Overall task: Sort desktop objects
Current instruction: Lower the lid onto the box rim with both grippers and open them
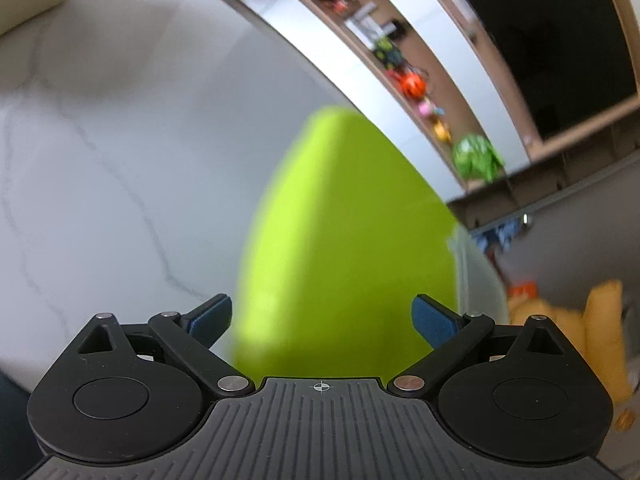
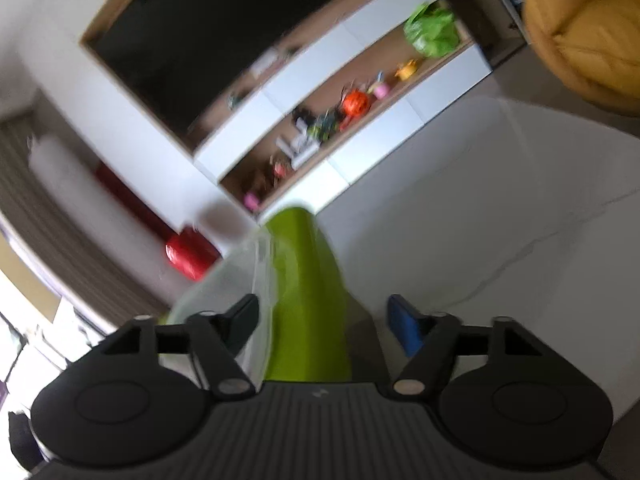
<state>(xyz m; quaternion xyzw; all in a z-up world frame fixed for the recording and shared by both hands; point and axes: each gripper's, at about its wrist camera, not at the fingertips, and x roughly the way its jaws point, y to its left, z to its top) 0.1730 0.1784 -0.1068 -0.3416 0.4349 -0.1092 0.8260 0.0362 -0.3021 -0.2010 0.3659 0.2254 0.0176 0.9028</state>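
Blurrily, a lime-green lid sits between spread left tongs, perhaps untouched.

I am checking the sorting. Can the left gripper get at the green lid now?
Probably yes. The left gripper is open, and the green lid already lies between its fingers over the white table. Nothing stands between them. The picture is blurred, so touch cannot be told.

Bright daylight, heavy motion blur in both views, fisheye bending at edges, soft shadow far left on marble table
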